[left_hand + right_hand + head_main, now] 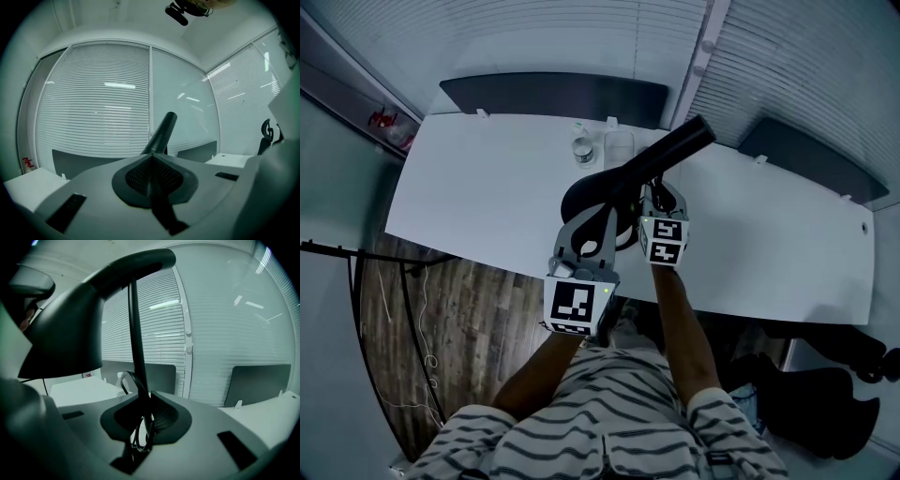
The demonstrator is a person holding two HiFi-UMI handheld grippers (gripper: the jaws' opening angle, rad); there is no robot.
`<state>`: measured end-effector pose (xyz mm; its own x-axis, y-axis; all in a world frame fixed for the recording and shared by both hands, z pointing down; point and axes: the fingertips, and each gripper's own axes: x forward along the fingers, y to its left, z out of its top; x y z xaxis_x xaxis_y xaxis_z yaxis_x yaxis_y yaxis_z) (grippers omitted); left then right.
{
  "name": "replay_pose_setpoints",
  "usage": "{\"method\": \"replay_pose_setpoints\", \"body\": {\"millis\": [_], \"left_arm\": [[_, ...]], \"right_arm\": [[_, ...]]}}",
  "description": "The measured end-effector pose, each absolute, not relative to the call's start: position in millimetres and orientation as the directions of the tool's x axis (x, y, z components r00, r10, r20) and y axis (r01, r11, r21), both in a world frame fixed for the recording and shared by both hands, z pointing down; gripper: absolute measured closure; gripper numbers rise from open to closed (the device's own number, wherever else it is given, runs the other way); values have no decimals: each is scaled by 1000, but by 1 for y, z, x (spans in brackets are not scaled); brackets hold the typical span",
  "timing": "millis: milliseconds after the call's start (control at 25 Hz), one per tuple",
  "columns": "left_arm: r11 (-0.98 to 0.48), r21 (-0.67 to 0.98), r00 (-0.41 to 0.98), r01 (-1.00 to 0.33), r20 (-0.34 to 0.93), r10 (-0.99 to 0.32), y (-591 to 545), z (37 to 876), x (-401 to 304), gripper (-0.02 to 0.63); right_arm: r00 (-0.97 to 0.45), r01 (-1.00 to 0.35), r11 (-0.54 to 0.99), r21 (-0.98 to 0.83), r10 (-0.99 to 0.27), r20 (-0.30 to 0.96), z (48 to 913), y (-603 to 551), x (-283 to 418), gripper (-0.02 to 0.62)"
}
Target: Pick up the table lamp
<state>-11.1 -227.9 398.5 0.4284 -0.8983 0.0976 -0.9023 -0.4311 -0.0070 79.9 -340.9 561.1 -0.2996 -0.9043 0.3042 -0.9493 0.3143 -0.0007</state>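
Right gripper view: I read the right gripper (142, 401) clamped on the thin stem (135, 333) of the table lamp (65, 329). On the left gripper (152, 161) the jaws are pressed together, with the lamp just ahead of them. The lamp's base (586, 197) sits on the worktop (487, 187), near the middle of its front edge.

Short-sleeved shirt (619, 431), pale with dark stripes. The left gripper (605, 216) and right gripper (660, 194) are grey — each bears a black-and-white marker cube (577, 307).
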Motion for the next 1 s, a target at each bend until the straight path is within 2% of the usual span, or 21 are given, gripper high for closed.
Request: {"method": "replay_pose_setpoints", "body": {"millis": [360,1000], "left_arm": [[-416,-20,414,-909,66,-908,-217,387,-20,600],[-469,12,468,-883,-19,-883,-172,353,-14,600]], "right_arm": [[-284,-951,305,53,-928,242,511,-337,77,552],[-249,-969,244,-46,-945,214,443,-318,78,554]]}}
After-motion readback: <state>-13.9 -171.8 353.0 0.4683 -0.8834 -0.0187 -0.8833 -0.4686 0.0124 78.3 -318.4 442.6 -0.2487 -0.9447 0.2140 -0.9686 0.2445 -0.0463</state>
